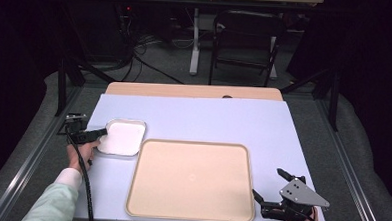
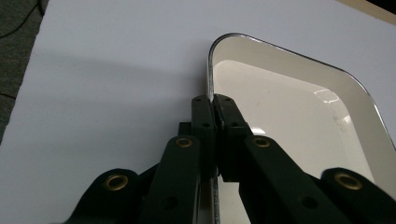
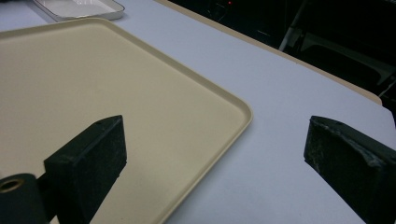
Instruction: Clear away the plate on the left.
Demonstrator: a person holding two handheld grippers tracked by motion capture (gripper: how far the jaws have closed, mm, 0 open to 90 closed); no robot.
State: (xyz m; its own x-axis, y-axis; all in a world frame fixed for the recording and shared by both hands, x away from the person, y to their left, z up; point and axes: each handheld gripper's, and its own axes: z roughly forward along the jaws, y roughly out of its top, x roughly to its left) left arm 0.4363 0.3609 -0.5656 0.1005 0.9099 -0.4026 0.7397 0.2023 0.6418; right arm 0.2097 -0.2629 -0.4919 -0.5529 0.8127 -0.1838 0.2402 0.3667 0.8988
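Left gripper (image 1: 99,132) at the left side of the table, jaws pinched on the left rim of the white enamel dish (image 1: 125,136). Seen from the left gripper view (image 2: 214,106): one jaw outside the rim, the other inside it, pads pressed against the thin metal edge of the dish (image 2: 299,107). Dish flat on the pale blue mat (image 1: 208,118), left of centre, just beside the far left corner of the beige tray (image 1: 191,180); whether dish and tray touch cannot be told. Inside of the dish bare and glossy white. Left hand (image 1: 79,153) wrapped round the gripper body, light green sleeve (image 1: 55,204) coming in from the near left, black cable trailing back along the forearm.

Right gripper (image 1: 268,184) at the near right corner of the mat, just right of the tray's near right corner, jaws spread wide with nothing between them but tray and mat below. Grey three-cornered plate (image 1: 303,193) on top of it. From the right gripper view (image 3: 212,151): one pad over the tray (image 3: 93,79), the other over the mat (image 3: 280,116), the tray's rounded corner between them, the dish (image 3: 79,9) far off at the top left.

Tray bare, large, lying near the centre of the mat's near edge. Wooden table edge (image 1: 195,90) beyond the mat, a dark chair (image 1: 247,37) and cables on the floor farther back.
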